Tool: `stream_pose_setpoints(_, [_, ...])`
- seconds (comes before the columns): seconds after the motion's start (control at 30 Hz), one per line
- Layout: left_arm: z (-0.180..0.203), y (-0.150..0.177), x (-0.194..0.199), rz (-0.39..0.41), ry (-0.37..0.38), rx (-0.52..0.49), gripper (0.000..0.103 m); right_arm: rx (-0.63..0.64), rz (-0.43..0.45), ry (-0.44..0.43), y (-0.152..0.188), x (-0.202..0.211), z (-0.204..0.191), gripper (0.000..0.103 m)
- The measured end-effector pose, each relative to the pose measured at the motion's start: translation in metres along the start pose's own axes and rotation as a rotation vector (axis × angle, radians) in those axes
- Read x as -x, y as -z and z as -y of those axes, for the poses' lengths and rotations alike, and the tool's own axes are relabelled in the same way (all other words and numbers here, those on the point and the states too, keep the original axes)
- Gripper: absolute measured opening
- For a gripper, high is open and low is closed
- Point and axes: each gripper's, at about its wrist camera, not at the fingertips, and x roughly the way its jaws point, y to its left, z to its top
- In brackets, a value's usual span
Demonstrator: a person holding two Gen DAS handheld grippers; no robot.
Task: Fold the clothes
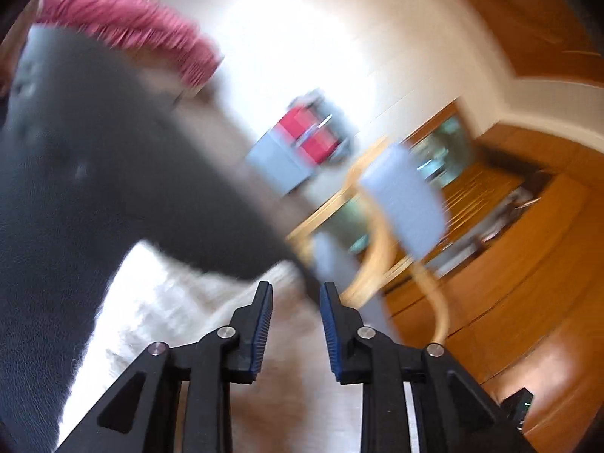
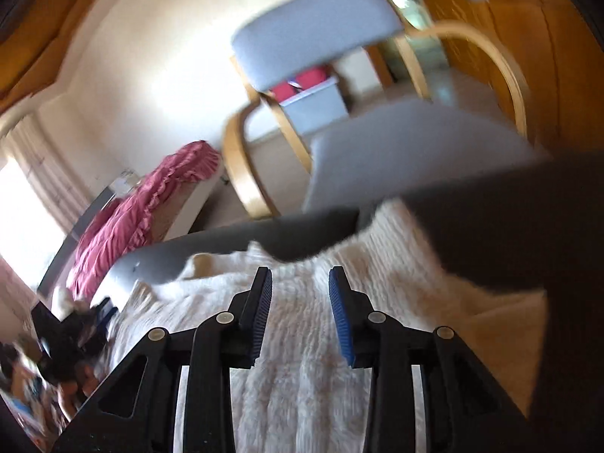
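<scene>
A dark grey garment (image 2: 509, 234) drapes across the right of your right-wrist frame over a cream fuzzy knit (image 2: 302, 358) spread lower centre. Your right gripper (image 2: 300, 279) and left gripper (image 1: 296, 294) stand part-open, empty. Slow down; blur hides the edges.

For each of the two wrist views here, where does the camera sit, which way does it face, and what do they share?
Left wrist: behind the open left gripper, tilted up across a dark grey garment toward the armchair and white wall; only its fingers show.
Right wrist: behind the open right gripper, looking over a cream fluffy blanket to the same armchair; only its fingers show.
Shared: armchair, pink ruffled bedding, grey garment. Both are motion-blurred.
</scene>
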Motion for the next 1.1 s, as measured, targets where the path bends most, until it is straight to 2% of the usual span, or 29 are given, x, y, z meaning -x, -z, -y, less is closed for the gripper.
stream_pose_setpoints(0.1, [0.035, 0.014, 0.005, 0.02, 0.063, -0.18, 0.028, 0.101, -0.078, 0.021, 0.001, -0.004, -0.011, 0.034])
stream_pose_setpoints(0.17, [0.053, 0.027, -0.008, -0.039, 0.034, -0.302, 0.029, 0.144, -0.152, 0.059, 0.006, -0.017, -0.012, 0.034])
stream_pose_setpoints(0.2, [0.056, 0.032, -0.02, -0.088, -0.018, -0.333, 0.029, 0.164, -0.187, 0.093, 0.009, -0.024, -0.011, 0.031])
stream_pose_setpoints(0.27, [0.044, 0.031, -0.042, -0.193, -0.122, -0.286, 0.029, 0.119, -0.181, 0.1, 0.005, -0.026, 0.001, 0.03])
stream_pose_setpoints(0.33, [0.021, 0.026, -0.055, -0.256, -0.156, -0.155, 0.022, 0.047, -0.13, 0.132, 0.001, -0.02, 0.017, 0.024])
stream_pose_setpoints(0.37, [0.011, 0.023, -0.057, -0.26, -0.152, -0.098, 0.017, -0.023, -0.102, 0.129, 0.0, -0.014, 0.032, 0.021])
stream_pose_setpoints(0.43, [0.002, 0.02, -0.051, -0.226, -0.127, -0.038, 0.017, -0.148, -0.048, 0.099, -0.001, -0.002, 0.059, 0.019])
stream_pose_setpoints(0.53, [0.004, 0.019, -0.054, -0.225, -0.126, -0.037, 0.018, -0.291, 0.025, 0.034, 0.003, 0.019, 0.086, 0.023])
stream_pose_setpoints(0.6, [0.005, 0.02, -0.054, -0.224, -0.119, -0.047, 0.023, -0.286, 0.079, 0.01, 0.004, 0.045, 0.09, 0.023])
stream_pose_setpoints(0.67, [0.006, 0.021, -0.054, -0.224, -0.114, -0.054, 0.023, -0.229, 0.119, -0.028, 0.002, 0.071, 0.082, 0.023])
stream_pose_setpoints(0.87, [-0.002, 0.017, -0.045, -0.229, -0.113, -0.062, 0.024, 0.059, -0.001, -0.074, 0.026, 0.096, 0.034, 0.023])
stream_pose_setpoints(0.97, [-0.004, 0.015, -0.038, -0.23, -0.114, -0.063, 0.025, 0.056, -0.075, -0.03, 0.044, 0.083, 0.041, 0.023])
stream_pose_setpoints(1.0, [-0.004, 0.015, -0.037, -0.231, -0.113, -0.064, 0.025, 0.054, -0.1, -0.015, 0.049, 0.079, 0.043, 0.016])
stream_pose_setpoints(1.03, [-0.004, 0.015, -0.035, -0.228, -0.116, -0.069, 0.025, 0.053, -0.125, -0.001, 0.055, 0.075, 0.046, 0.015])
stream_pose_setpoints(1.1, [0.0, 0.015, -0.027, -0.197, -0.118, -0.089, 0.025, -0.027, -0.07, 0.032, 0.05, 0.088, 0.066, 0.015])
